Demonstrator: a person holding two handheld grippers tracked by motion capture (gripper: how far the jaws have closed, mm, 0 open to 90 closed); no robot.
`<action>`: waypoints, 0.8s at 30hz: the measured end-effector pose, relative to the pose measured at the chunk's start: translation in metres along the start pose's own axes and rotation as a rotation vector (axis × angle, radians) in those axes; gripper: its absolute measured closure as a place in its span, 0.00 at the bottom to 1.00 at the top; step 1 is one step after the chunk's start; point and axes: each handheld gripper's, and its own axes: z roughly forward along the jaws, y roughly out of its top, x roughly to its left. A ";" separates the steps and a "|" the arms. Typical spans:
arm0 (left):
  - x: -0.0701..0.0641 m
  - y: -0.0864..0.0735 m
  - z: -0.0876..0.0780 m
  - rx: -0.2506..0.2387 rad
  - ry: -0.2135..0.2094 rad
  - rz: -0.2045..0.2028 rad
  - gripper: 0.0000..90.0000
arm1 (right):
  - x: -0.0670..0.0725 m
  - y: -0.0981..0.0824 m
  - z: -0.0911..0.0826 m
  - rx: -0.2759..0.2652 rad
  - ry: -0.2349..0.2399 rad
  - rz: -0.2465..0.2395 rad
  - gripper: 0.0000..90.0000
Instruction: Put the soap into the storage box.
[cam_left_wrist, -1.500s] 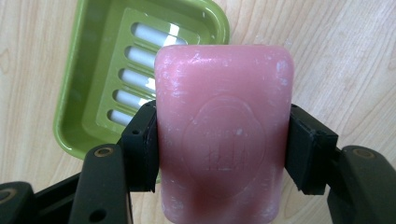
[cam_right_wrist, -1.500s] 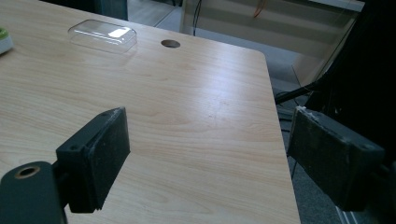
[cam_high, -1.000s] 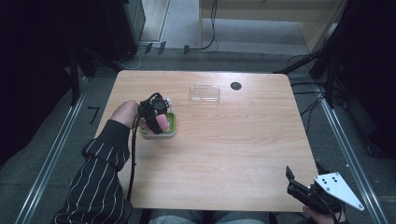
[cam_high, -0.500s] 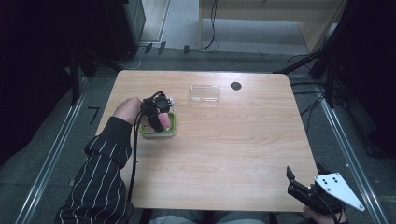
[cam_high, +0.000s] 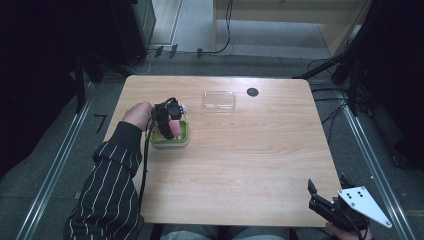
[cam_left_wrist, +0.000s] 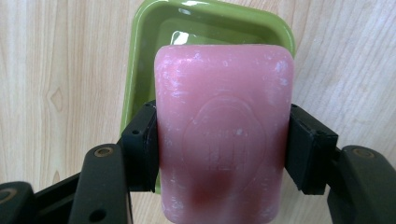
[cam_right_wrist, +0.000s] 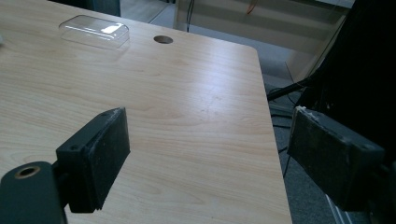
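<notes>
While the left gripper (cam_left_wrist: 219, 149) has its two black jaws squeezed onto the long sides of a pink soap bar (cam_left_wrist: 223, 130), the bar sits right over the green soap dish (cam_left_wrist: 140, 70), blocking most of it from the gripper's own camera. You can make out an embossed oval stamp on the soap's face, plus some whitish scuffs near the corners. Whether the bar's underside is touching the dish or just hanging over it, I honestly can't tell from these angles.

From the high view, the green dish (cam_high: 181, 139) is on the table's (cam_high: 240, 165) left half, with the left gripper (cam_high: 167, 120) parked on top of it and a hand (cam_high: 137, 115) in a striped sleeve (cam_high: 107, 185) behind it. A clear plastic lid (cam_high: 219, 100) lies beyond and to the right of the dish, well apart from it, and a small dark round hole (cam_high: 252, 92) sits just past the lid.

The right gripper (cam_right_wrist: 205, 158) is way off from the dish, at the table's near right corner, jaws spread wide with nothing between them but bare wood. In the high view that gripper (cam_high: 327, 200) pokes out at the corner with its grey three-cornered plate (cam_high: 364, 204) on top. Its camera also catches the clear lid (cam_right_wrist: 94, 31) and the hole (cam_right_wrist: 163, 39) far across the table.
</notes>
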 end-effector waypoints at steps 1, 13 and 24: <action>0.001 0.001 0.001 0.008 0.001 0.004 0.43 | 0.000 0.000 0.000 0.001 -0.002 0.001 0.15; 0.009 0.004 0.016 0.039 0.006 0.033 0.43 | -0.001 0.000 -0.001 0.001 -0.005 0.001 0.15; 0.009 0.008 0.026 0.057 0.020 0.067 0.43 | -0.001 0.000 -0.001 0.001 -0.006 0.004 0.15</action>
